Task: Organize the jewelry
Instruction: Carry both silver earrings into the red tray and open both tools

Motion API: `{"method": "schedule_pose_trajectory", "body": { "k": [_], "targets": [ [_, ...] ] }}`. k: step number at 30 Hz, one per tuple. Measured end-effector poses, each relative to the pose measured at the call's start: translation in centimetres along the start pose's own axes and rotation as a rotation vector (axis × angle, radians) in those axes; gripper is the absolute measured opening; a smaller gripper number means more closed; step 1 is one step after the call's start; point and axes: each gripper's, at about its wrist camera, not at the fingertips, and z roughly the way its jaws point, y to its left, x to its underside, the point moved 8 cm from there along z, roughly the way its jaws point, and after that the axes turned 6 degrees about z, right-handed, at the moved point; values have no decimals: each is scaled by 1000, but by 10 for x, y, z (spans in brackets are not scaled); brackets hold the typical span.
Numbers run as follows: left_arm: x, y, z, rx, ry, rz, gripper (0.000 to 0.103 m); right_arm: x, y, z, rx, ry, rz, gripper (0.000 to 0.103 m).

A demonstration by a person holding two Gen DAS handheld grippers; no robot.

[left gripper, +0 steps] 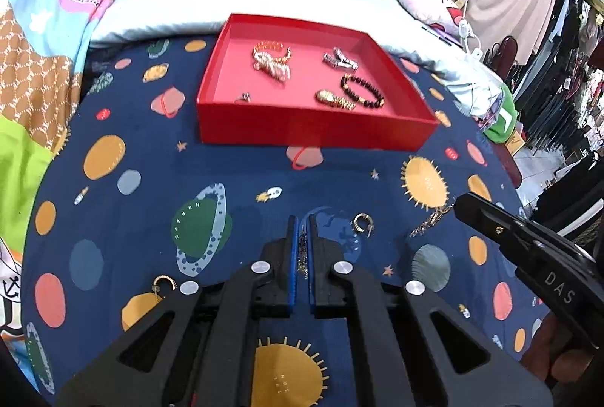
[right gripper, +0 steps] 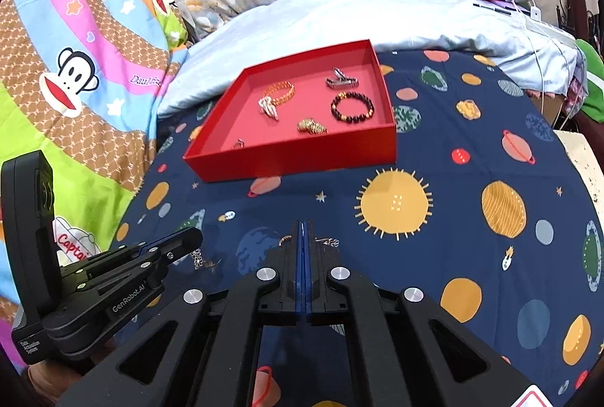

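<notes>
On the planet-print cloth [left gripper: 234,158], two small gold hoop earrings [left gripper: 164,281] lie loose. The left gripper [left gripper: 302,224] has its jaws narrow, pinching a thin metal chain [left gripper: 303,252]. The right gripper [right gripper: 304,224] has its jaws pressed together. Beyond, the shallow red cardboard tray [left gripper: 302,131] holds six shiny pieces.
</notes>
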Motion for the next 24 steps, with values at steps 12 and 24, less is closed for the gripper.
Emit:
{"method": "schedule_pose_trajectory", "body": {
  "k": [12, 24],
  "targets": [
    [-68, 6, -33, -24, -131, 32, 3, -51, 20, -19, -33, -100, -60, 0],
    [-164, 14, -14, -45, -221, 63, 3, -137, 47, 14, -67, -152, -138, 0]
  ]
}}
